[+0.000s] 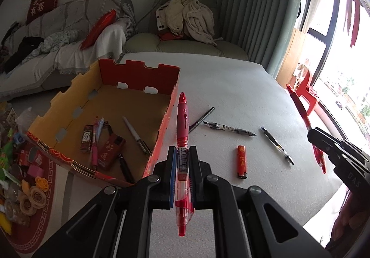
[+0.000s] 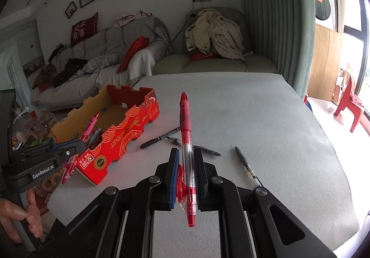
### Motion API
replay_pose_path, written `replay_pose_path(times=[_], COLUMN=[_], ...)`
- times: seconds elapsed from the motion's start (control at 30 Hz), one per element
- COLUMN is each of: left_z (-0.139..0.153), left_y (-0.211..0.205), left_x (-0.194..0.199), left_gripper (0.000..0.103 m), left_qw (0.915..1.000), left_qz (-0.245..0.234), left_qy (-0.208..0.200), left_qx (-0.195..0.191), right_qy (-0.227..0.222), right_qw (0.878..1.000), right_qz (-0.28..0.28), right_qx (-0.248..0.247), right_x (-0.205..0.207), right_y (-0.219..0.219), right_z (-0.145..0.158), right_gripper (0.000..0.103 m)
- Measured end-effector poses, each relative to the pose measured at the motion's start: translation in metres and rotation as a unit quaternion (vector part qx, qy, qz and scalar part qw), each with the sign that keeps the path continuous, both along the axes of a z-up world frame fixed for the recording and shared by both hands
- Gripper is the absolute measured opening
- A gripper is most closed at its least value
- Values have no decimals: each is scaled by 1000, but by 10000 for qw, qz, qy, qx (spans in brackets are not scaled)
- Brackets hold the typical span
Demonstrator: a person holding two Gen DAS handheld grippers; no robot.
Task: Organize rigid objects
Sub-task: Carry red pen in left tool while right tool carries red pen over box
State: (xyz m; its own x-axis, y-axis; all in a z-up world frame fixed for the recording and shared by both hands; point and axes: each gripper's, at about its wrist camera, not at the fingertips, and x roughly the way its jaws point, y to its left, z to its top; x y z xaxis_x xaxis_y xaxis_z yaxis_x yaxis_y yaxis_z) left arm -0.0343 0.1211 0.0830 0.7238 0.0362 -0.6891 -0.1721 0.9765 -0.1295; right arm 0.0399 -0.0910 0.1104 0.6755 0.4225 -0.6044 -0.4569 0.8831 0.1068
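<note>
Tongs left (image 1: 182, 160) and right (image 2: 186, 163) each clamp a red pen.

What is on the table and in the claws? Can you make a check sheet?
Surface: white table, mostly bare.
Job's things: open red box holding pens and small red packs; orange lighter and three dark pens lie loose on the table.
Clutter: flowers and odds on the floor at left.
Claws: left claw shut on a red pen; right claw shut on another red pen.
Cables: one cord hanging from the wall socket.
Surroundings: sofa, clothes-heaped armchair, green curtain, red chair.
</note>
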Motion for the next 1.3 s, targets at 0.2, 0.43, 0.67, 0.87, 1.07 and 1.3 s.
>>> replay_pose_path(times=[0.2,0.43,0.67,0.87,1.07,1.3], left_z=[3,12,13,12,13,8], left_y=[10,35,62,76,93,104], left_x=[-4,-11,-17,-17,-13,-2], left_gripper=[10,10,10,10,10,10], left_qw=[9999,9992,9977,9973,9967,9966], left_qz=[97,346,631,703,786,817], left_qy=[-77,-213,-243,-217,-202,-124], left_qx=[-33,-35,-48,-34,-14,-10], right_qy=[-116,-216,-342,-385,-287,-139], right_qw=[9996,9984,9953,9914,9883,9864], right_qz=[240,525,908,1250,1497,1627], right_qx=[4,11,-13,-4,56,179], right_x=[-2,-4,-9,-13,-15,-6], right_y=[21,52,91,127,157,185], right_z=[8,12,19,19,17,16], right_gripper=[13,13,13,13,13,13])
